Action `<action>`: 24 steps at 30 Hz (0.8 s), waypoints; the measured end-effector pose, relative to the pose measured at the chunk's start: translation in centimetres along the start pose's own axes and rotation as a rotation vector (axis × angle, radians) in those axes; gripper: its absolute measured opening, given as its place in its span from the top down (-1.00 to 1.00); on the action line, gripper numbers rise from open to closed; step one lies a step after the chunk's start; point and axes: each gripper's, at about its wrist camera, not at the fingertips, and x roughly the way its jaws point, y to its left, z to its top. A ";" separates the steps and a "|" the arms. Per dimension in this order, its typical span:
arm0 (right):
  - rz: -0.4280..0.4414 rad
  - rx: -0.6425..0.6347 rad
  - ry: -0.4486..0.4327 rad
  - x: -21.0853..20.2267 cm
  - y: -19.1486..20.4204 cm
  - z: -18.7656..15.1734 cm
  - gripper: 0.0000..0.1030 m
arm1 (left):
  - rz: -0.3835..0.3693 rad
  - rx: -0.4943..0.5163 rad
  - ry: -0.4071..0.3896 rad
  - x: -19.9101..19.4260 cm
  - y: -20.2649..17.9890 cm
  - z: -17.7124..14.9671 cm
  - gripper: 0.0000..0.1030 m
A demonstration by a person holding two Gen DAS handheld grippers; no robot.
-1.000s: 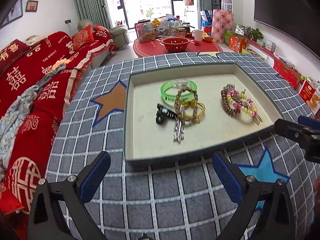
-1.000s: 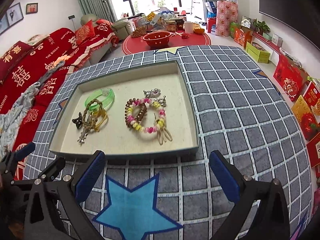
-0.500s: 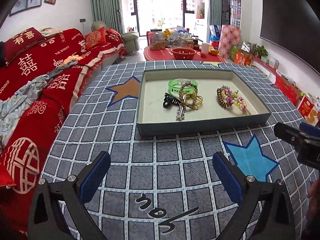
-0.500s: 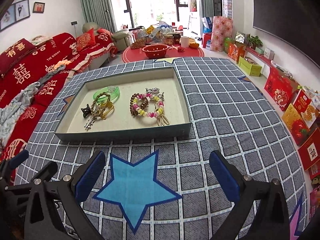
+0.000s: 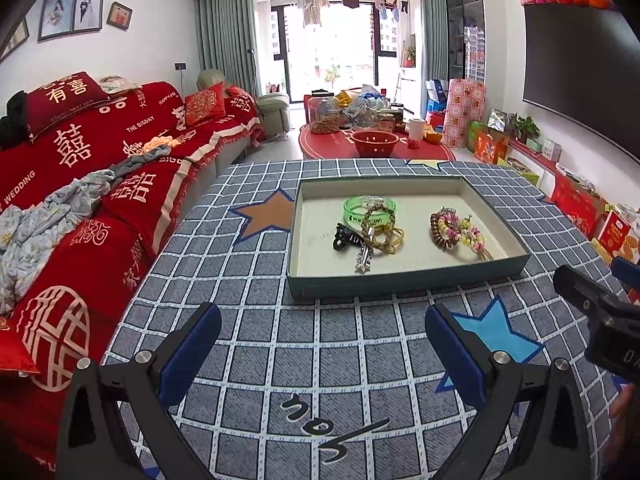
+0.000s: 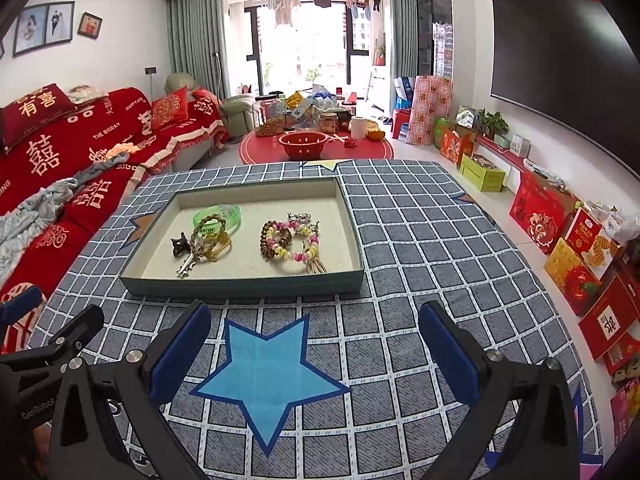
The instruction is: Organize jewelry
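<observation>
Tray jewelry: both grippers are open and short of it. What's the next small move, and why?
Probably bring one gripper forward over the tray, likely the right gripper toward the beaded bracelets. Both it and the left gripper are open, hold nothing and sit over the checked cloth short of the tray's near wall. All the jewelry lies in two tangled clusters inside; the green bangle group sits left.

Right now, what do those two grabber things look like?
Both are black plastic two-finger grippers with silver screws. The left gripper has flat blue rubber pads. The right gripper has the same blue pads, and the other gripper at its edge shows white lettering.
</observation>
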 end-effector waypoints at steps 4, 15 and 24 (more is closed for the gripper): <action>0.001 0.005 -0.002 0.0 0.2 0.2 -1.00 | 0.012 -0.011 -0.014 0.3 0.0 0.6 -1.00; -0.016 -0.010 0.019 1.3 0.9 0.1 -1.00 | 0.036 -0.020 0.022 2.0 0.0 -0.2 -1.00; -0.004 -0.016 0.042 2.0 1.3 -0.3 -1.00 | 0.030 -0.067 0.085 3.2 0.9 -0.7 -1.00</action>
